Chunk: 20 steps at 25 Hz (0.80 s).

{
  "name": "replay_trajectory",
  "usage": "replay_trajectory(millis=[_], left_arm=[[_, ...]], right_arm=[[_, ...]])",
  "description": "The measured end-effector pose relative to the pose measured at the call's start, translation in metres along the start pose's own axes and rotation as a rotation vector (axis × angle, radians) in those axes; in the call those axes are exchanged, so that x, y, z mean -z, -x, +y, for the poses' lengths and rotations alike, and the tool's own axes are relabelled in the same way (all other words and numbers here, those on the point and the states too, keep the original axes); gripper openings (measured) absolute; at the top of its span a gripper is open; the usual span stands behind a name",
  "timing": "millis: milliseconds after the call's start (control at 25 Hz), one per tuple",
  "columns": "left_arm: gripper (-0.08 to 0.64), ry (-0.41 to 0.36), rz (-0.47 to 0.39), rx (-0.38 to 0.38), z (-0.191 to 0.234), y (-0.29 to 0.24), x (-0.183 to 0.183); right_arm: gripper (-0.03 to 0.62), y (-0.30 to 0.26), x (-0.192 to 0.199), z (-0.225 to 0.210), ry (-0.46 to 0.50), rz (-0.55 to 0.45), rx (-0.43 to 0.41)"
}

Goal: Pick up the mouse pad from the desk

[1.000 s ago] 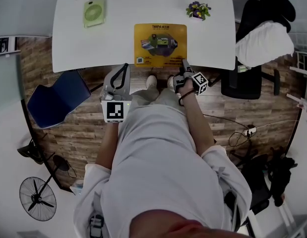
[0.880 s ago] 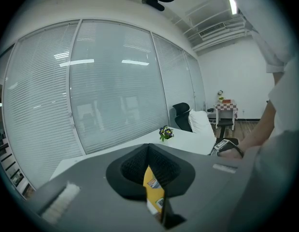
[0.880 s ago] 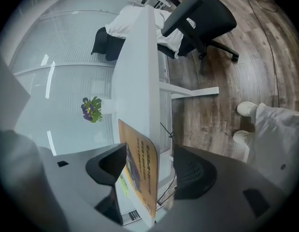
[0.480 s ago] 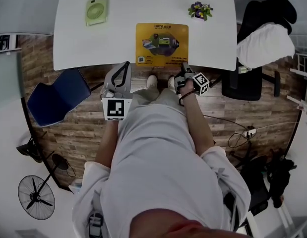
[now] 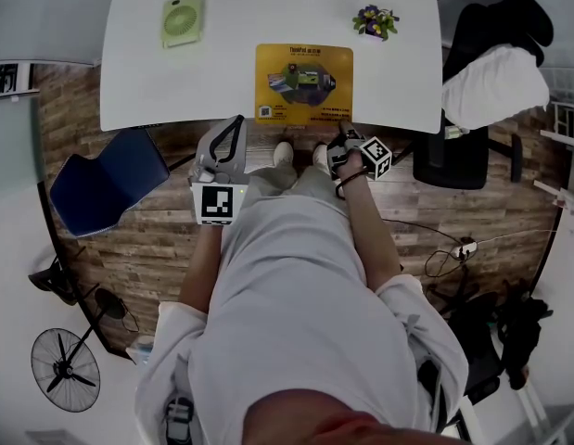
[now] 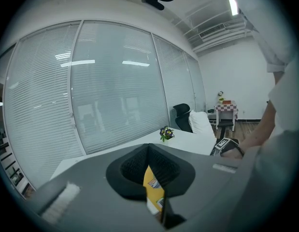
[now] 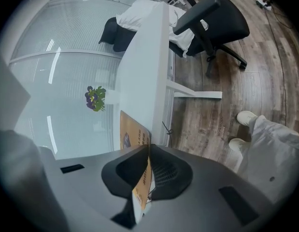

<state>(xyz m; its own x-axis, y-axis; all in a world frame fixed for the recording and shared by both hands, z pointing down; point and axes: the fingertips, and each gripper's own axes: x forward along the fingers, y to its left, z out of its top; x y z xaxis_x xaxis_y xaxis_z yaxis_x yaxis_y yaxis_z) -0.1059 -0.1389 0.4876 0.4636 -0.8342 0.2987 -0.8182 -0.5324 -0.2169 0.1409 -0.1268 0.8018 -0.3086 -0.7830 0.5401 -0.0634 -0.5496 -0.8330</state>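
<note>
The yellow printed mouse pad (image 5: pixel 303 83) lies flat on the white desk (image 5: pixel 222 72), near its front edge. My right gripper (image 5: pixel 343 130) is at the pad's near right corner. Its jaws are closing, and in the right gripper view (image 7: pixel 148 148) the pad's thin edge (image 7: pixel 133 129) runs between them and is pinched. My left gripper (image 5: pixel 235 121) hovers at the desk's front edge, left of the pad and apart from it. Its jaws meet at the tips (image 6: pixel 148 147), and a strip of the yellow pad (image 6: pixel 152 185) shows through the gap behind them.
A green desk fan (image 5: pixel 179 19) stands at the desk's back left and a small flower pot (image 5: pixel 371 19) at the back right. A blue chair (image 5: pixel 108 184) is left of me, a black office chair (image 5: pixel 481 82) with a white cushion to the right.
My right gripper's jaws have closed onto the pad's near right corner. Neither hand has shifted, and the pad still lies flat.
</note>
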Motion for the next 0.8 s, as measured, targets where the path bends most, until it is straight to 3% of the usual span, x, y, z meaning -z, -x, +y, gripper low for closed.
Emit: replay_trajectory(millis=[440,800], left_arm=[[-0.003,-0.001,-0.012,0.005,-0.003,-0.003,-0.002],[-0.003,0.028,-0.023,0.01,-0.004,-0.006,-0.004]], right_arm=[[0.011,0.007,0.001,0.021,0.102,0.021,-0.024],[0.011,0.015,0.009,0.072,0.259,0.043,-0.125]])
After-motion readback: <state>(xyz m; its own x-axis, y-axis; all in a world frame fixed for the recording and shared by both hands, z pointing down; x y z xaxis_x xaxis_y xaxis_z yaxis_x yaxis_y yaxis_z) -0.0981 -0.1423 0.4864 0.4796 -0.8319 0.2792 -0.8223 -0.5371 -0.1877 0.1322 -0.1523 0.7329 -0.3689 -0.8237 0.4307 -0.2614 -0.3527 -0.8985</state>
